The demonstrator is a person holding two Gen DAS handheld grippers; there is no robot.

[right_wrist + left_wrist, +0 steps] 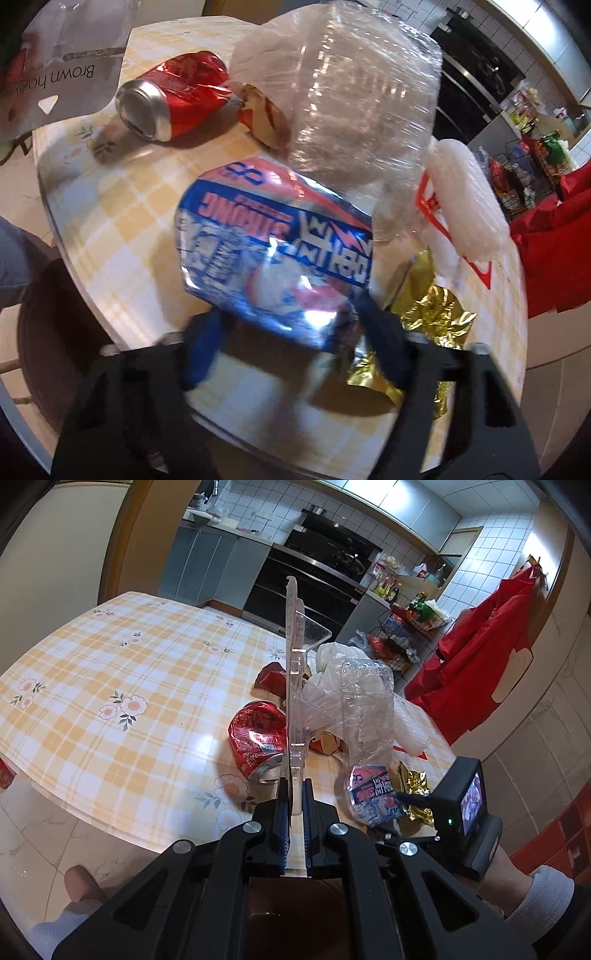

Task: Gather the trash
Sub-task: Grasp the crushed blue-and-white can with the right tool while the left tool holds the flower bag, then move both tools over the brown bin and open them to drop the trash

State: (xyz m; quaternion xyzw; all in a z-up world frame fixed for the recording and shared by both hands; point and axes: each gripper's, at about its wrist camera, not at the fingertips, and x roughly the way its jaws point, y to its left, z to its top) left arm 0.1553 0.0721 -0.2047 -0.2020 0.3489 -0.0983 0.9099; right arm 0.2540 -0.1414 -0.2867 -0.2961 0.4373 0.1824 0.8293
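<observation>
I am holding my left claw (293,812) nearly closed, its blue pads pinching the lower edge of a clear plastic blister pack (295,672) that is standing upright on edge above the table (110,672). My right claw (291,332) is spread fairly wide, with a crushed blue and pink can (273,254) sitting between its fingers at the near table edge; the view there is blurred, so I cannot tell whether the pads are touching the can. The table is wearing a yellow and white checked cloth with printed flowers. The remaining trash is lying clustered toward the table's right side: a crushed red cola can (258,738) on its side just left of the blister pack, a crumpled clear plastic bottle (365,709) just beyond the blue can, a gold foil wrapper (432,314) beside my right claw, a red foil wrapper (269,677) farther back, and white plastic bags (334,657) behind the bottle. The floor (37,830) below the table is showing pale marbled tile. Beyond the table, a black oven and hob (314,572) are sitting among grey cabinets under white wall tiles, a wire rack (402,635) is holding packaged goods, and a red garment (476,664) is hanging at the right wall.
</observation>
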